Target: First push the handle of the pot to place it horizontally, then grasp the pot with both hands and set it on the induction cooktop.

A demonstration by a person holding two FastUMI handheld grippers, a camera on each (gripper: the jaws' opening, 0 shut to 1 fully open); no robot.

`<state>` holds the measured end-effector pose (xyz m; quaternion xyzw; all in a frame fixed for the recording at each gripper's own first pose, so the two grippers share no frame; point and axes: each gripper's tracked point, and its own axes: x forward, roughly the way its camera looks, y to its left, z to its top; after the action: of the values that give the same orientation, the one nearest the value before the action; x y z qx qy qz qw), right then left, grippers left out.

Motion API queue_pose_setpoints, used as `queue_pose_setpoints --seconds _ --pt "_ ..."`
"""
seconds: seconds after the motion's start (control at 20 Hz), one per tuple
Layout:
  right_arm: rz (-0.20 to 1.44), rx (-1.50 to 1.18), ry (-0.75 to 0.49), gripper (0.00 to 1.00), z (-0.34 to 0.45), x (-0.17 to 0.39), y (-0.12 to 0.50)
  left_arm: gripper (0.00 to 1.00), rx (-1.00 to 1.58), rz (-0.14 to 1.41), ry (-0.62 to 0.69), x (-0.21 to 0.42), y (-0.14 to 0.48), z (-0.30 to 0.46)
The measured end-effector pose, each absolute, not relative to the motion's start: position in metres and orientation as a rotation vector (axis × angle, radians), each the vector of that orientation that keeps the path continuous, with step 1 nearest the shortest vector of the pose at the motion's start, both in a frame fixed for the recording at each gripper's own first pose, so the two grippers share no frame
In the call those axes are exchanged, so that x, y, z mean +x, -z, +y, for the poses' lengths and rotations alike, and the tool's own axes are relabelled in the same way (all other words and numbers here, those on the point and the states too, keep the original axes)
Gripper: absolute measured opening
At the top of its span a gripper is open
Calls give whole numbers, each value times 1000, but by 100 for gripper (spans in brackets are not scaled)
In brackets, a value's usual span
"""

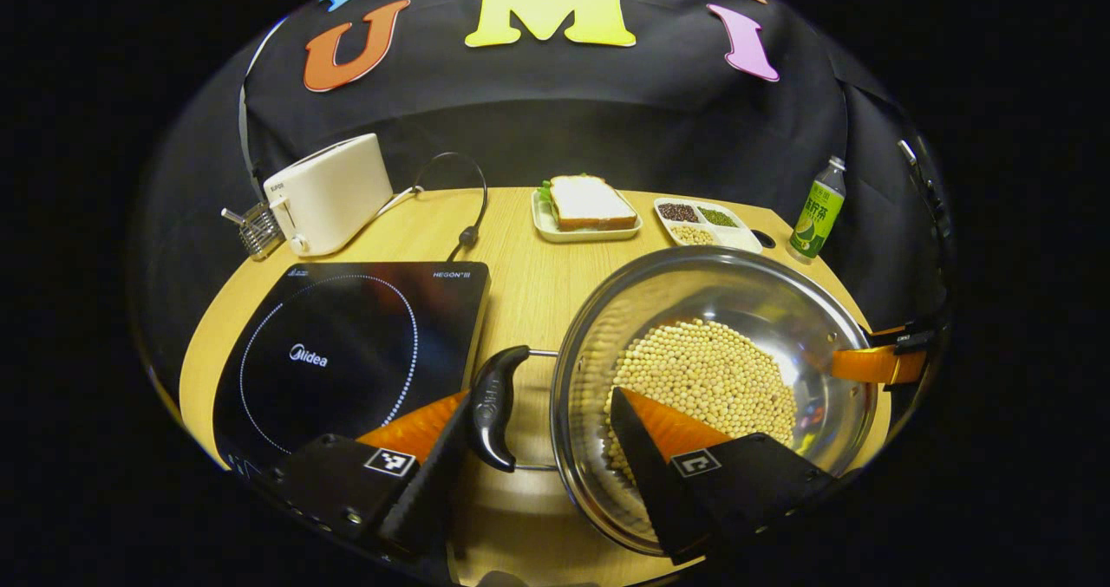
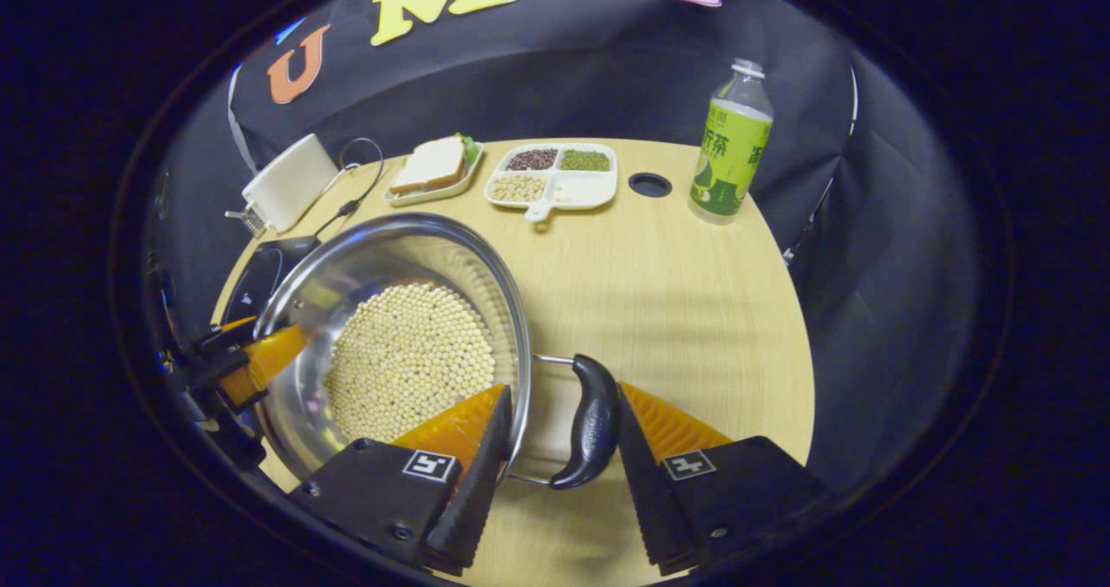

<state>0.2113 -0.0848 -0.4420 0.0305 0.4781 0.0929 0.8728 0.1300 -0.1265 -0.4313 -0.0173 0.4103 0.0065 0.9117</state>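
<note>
Pot (image 1: pixel 711 370) sits beside the cooktop (image 1: pixel 347 353); we straddle each handle (image 1: pixel 494 409) with spread jaws, ready to pinch and lift.

Pot (image 1: pixel 720 309) near rim behind the left gripper (image 1: pixel 538 418); cooktop (image 1: pixel 347 353) front corner likewise hidden.

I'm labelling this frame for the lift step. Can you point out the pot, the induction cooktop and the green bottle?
pot (image 1: pixel 694 288): left gripper view, bare inner steel wall.
induction cooktop (image 1: pixel 347 357): left gripper view, black glass top.
green bottle (image 2: pixel 730 158): right gripper view, label on its body.
</note>
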Motion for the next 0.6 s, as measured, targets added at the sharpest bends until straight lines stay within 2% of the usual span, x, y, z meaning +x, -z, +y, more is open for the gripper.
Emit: queue_pose_setpoints --seconds 0.05,0.1,0.15,0.2,0.25,0.3,0.35,0.4,0.45,0.5,0.55,0.6 --pt "1006 62 -190 69 -85 212 444 84 -21 851 -28 130 432 -123" --pt "1011 59 -187 67 -85 211 441 67 -12 852 -29 128 430 -123" --pt "1020 57 -182 67 -85 211 443 71 3 867 -33 129 436 -122" --pt "1031 58 -174 65 -85 211 444 82 9 870 -37 129 435 -122" --pt "1039 65 -164 63 -85 210 443 80 4 893 -42 128 436 -122" --pt "1047 68 -160 60 -84 211 442 69 -7 916 -54 126 434 -123" --pt "1053 63 -161 59 -85 210 443 67 -22 943 -66 127 435 -123" --pt "1054 54 -160 57 -85 210 441 75 -27 954 -71 127 435 -124" --pt "1057 54 -158 56 -85 209 441 72 -28 953 -59 130 435 -124" --pt "1055 51 -156 54 -84 209 440 60 -38 952 -53 129 434 -123" --pt "1055 53 -152 53 -85 209 439 68 -47 953 -44 129 434 -124" --pt "1059 55 -152 52 -83 208 439 56 -54 955 -37 128 433 -124"
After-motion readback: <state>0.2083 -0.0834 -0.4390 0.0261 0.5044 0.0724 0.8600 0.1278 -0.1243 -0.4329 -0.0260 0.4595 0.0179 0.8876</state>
